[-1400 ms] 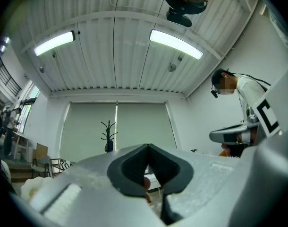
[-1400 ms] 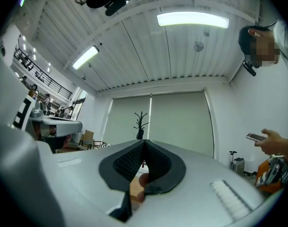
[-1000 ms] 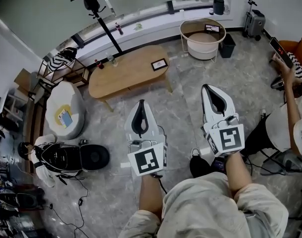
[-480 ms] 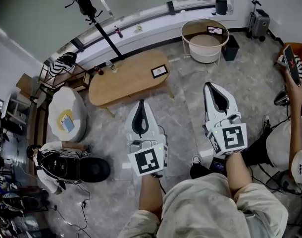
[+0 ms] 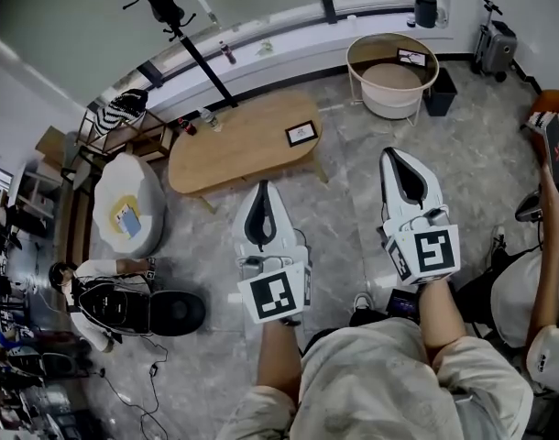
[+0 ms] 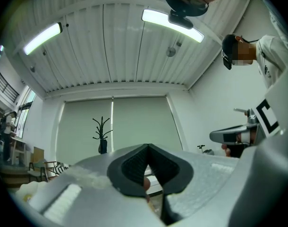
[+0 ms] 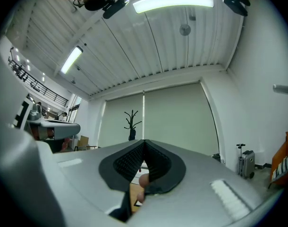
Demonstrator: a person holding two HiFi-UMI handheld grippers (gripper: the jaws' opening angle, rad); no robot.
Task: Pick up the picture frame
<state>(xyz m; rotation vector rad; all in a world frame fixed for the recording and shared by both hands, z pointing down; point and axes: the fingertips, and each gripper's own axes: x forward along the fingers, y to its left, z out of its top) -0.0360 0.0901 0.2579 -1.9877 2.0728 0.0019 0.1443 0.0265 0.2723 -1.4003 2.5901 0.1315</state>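
Head view: picture frame slightly lower, nearer than before.

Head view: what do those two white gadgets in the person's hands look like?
Both are white, tapered shells. The left gripper and right gripper each narrow to tongs lined with black ribbed rubber. At the hand end, the left cube and right cube bear black-and-white square markers. Thin wires cross the shell just ahead of the cube. No sleeves cover the forearms, and the person wears light beige clothing.
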